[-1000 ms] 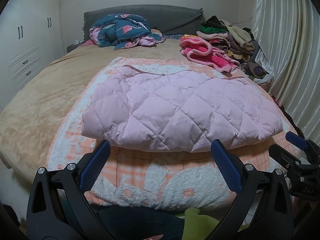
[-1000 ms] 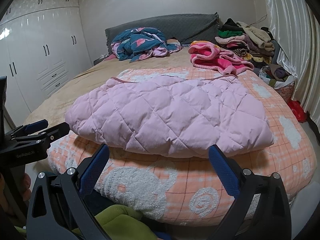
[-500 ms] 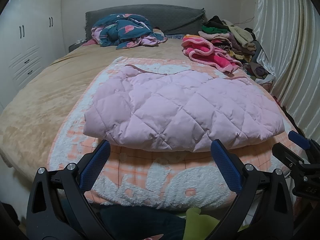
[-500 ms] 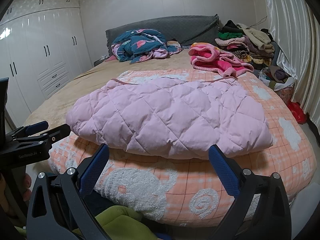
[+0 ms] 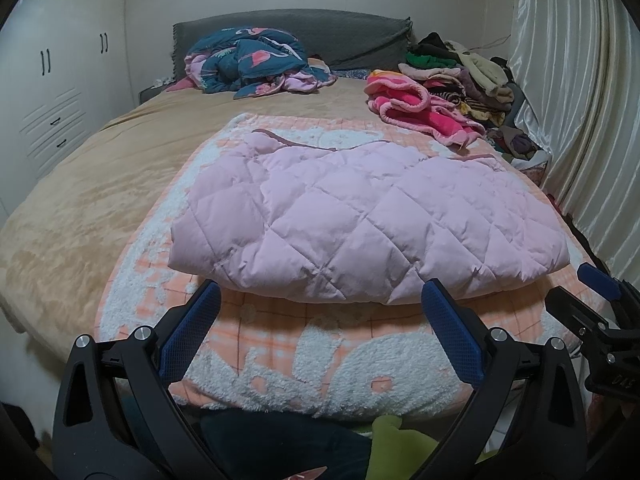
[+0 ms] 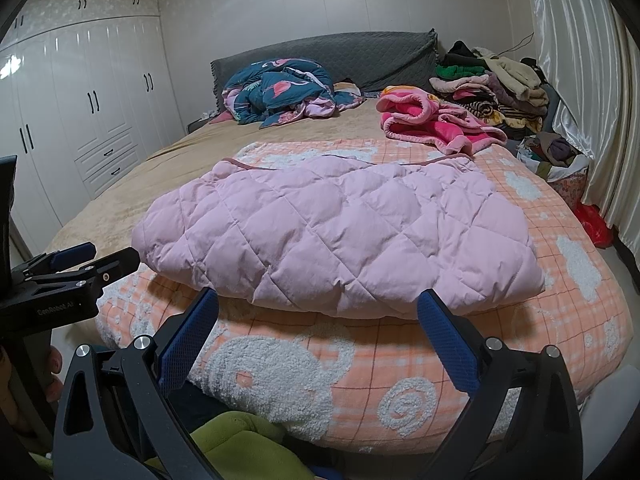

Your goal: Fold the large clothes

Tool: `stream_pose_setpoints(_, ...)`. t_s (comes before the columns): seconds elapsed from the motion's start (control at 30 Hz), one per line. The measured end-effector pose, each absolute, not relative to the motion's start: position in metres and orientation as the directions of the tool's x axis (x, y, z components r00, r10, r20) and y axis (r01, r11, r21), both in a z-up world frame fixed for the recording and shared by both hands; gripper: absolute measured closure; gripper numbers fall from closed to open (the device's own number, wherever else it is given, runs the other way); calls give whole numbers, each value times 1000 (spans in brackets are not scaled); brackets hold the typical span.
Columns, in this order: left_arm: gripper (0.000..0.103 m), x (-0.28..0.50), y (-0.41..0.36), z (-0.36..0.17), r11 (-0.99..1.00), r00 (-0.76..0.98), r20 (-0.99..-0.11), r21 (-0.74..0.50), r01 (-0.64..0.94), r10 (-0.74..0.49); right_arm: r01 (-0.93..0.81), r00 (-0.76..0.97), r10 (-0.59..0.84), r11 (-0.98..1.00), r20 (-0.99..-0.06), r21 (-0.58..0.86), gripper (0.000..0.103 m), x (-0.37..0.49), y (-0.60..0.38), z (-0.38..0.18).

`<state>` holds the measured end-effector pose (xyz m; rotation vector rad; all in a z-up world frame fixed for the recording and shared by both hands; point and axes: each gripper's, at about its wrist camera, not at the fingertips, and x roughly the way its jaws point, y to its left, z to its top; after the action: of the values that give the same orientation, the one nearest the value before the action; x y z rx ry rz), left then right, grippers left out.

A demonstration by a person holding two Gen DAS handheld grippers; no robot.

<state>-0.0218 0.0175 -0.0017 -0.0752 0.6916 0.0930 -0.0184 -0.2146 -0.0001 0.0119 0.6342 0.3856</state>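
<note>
**Operator:** On the orange blanket [image 5: 280,344] near the foot of the bed [image 5: 80,184] lies the pink quilted jacket [image 5: 360,220], folded into a thick slab, its long folded edge toward me. Both grippers hang just short of that edge, touching nothing. The left gripper [image 5: 320,334] has its jaws wide apart and empty; so does the right gripper [image 6: 318,334].

**Observer:** So what step do you think you're on?

**Operator:** My guess is one more fold, or just squaring it up. For a fold, I'd take the two near corners, one per gripper, pinching through every layer so the padding doesn't slide, lift both together and lay them over evenly. The fabric looks puffy and springy, so I'd press it flat afterwards or it may pop open.

**Observer:** Any risk?

**Operator:** Catching the blanket along with the jacket. I'd come in just above it.

**Observer:** Give me a count.

**Operator:** One jacket in play, two grippers, one blanket under it. Farther back, one crumpled teal quilt [image 5: 256,60] by the headboard [image 5: 360,36], one bright pink fleece [image 5: 416,108] to the right, and one heap of mixed clothes [image 5: 460,76] beside the curtain [image 5: 580,100]; I cannot count the pieces in that heap. The wardrobe [image 6: 80,120] stands on the left.
</note>
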Motion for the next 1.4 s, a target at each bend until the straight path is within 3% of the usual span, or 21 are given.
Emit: stream_pose_setpoints(1.4, 9, -17, 22, -10, 990, 746, -664, -62, -128, 55, -301, 754, 319, 945, -574, 130, 4, -17, -228, -4)
